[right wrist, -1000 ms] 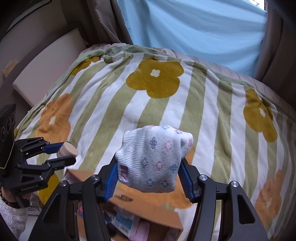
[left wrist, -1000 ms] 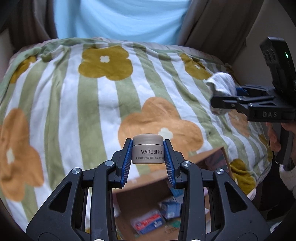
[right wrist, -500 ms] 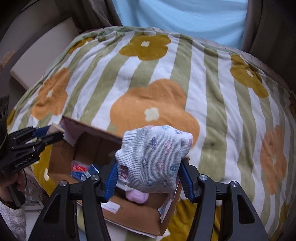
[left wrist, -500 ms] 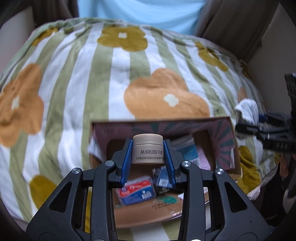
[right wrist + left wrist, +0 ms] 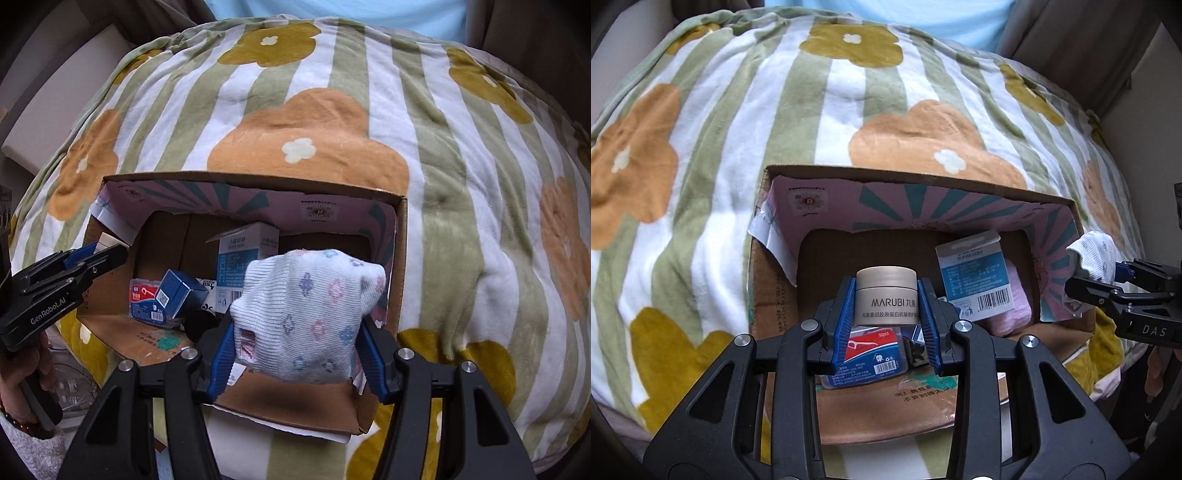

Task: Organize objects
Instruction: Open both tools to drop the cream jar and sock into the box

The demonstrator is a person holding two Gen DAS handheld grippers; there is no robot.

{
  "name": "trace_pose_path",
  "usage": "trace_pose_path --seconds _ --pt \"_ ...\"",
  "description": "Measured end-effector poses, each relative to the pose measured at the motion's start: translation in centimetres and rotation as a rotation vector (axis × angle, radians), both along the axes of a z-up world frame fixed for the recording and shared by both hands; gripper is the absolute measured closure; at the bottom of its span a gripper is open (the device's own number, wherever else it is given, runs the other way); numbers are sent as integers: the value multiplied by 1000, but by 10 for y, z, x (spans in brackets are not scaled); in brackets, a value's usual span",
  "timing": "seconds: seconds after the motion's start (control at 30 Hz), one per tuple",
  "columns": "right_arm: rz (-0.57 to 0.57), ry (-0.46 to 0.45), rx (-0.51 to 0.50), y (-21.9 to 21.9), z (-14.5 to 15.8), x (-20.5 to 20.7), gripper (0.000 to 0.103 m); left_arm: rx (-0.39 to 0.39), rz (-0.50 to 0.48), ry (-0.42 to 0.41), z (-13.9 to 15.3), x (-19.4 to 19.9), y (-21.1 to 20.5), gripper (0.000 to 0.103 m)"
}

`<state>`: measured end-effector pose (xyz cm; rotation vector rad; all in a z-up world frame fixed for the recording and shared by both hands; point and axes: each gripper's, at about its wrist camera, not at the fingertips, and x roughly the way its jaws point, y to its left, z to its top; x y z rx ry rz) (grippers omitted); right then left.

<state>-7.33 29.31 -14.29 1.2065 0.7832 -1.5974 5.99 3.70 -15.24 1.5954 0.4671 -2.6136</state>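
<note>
My left gripper is shut on a beige MARUBI cream jar and holds it above the open cardboard box. My right gripper is shut on a white sock with small flower prints, held over the right part of the same box. The left gripper also shows at the left of the right wrist view. The right gripper with the sock shows at the right of the left wrist view.
The box lies on a striped flower blanket and holds a red-and-blue floss pick pack, a blue-and-white carton, a dark blue cube box and a pink cloth. A blue curtain hangs behind.
Both grippers have moved back and over the box, which now fills more of each view. The jar and the sock stay gripped.
</note>
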Motion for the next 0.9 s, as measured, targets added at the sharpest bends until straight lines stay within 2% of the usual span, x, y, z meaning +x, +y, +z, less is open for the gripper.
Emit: trace_pose_path --seconds 0.43,0.47,0.5,0.53,0.6,0.63,0.7,0.9 --pt "-67 -20 -4 -10 -1 1 47 -27 9 -17 -2 -17 -4 70" --pt "-72 -18 -9 -10 -1 1 45 -25 7 -17 -2 -17 -4 59" --pt "-77 -14 -12 -10 -1 1 41 -33 7 -19 -2 -17 -4 44" --pt "-83 -10 -14 -9 -1 1 37 -49 9 -23 -1 -17 -3 1" --pt "-94 -20 -20 -8 -1 0 7 -65 5 -12 -1 -16 -1 0" --pt "-90 -50 -19 -9 -3 -2 1 -58 3 -8 0 -16 -2 0" --pt "-82 -103 -11 -10 -6 -3 0 -56 8 -9 1 -14 -3 0" --pt "-89 -44 -5 -11 -3 3 0 -38 25 -15 0 -8 -11 0"
